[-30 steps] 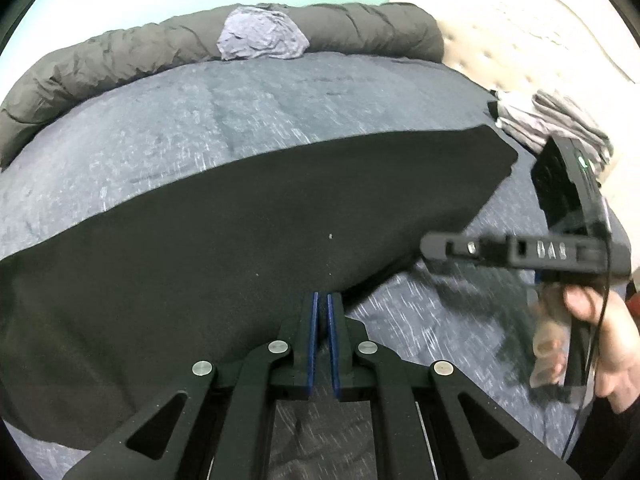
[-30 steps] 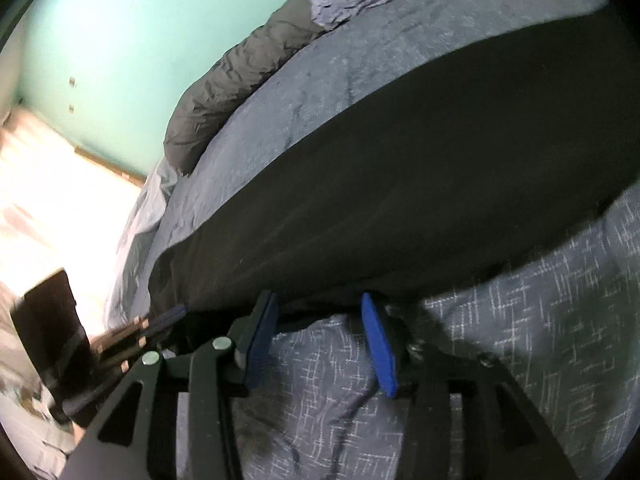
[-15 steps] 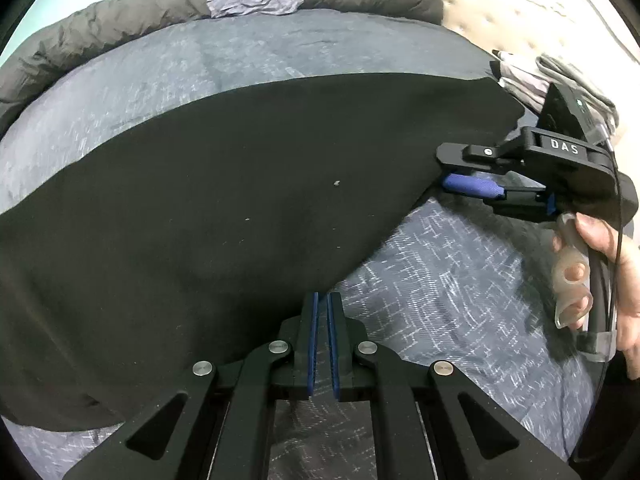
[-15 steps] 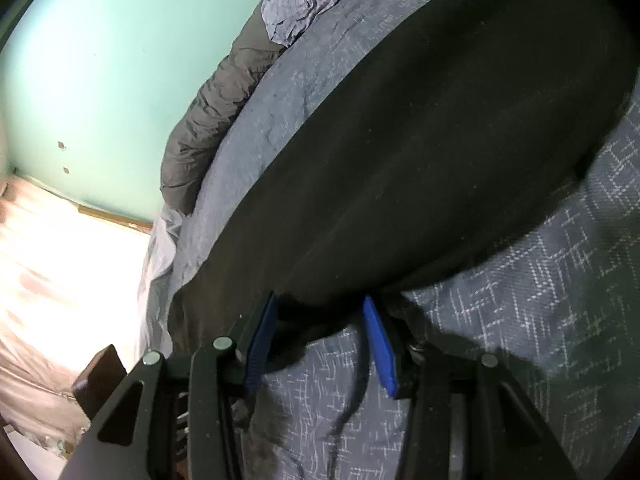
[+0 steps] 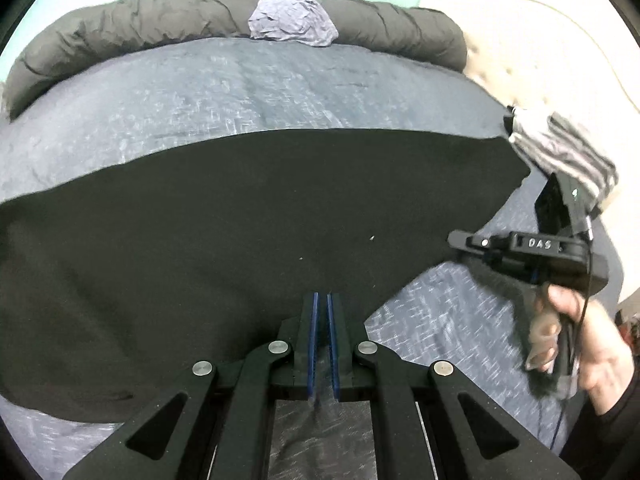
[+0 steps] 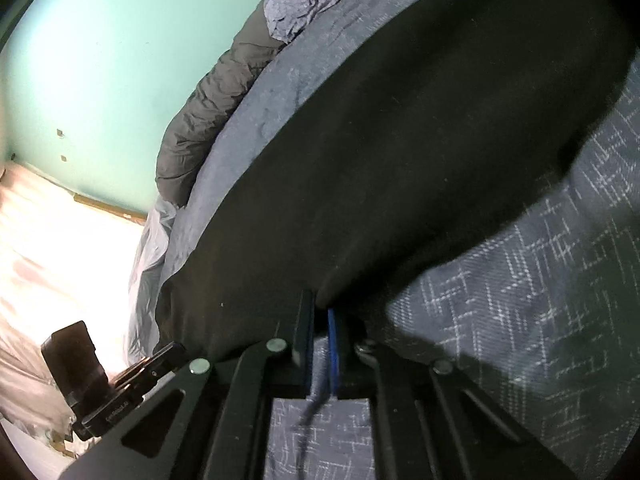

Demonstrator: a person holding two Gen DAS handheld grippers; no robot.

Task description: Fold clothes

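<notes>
Centrally, soft, limp black garment [image 5: 248,216] lies spread on the bed [image 5: 280,88]; left gripper [image 5: 321,320] and right gripper [image 6: 320,332] each pinch its near hem, the sensible hold.

Dim, greenish light is cast throughout; glare is blown out left of the right tongs [image 6: 320,344]. Edges are bent by fisheye distortion, with slight blur.

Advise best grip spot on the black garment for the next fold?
Grip the black garment on its near hem, coming low from the bed's near side: that edge lies thin and flat. Left gripper and right gripper look clamped there.
</notes>
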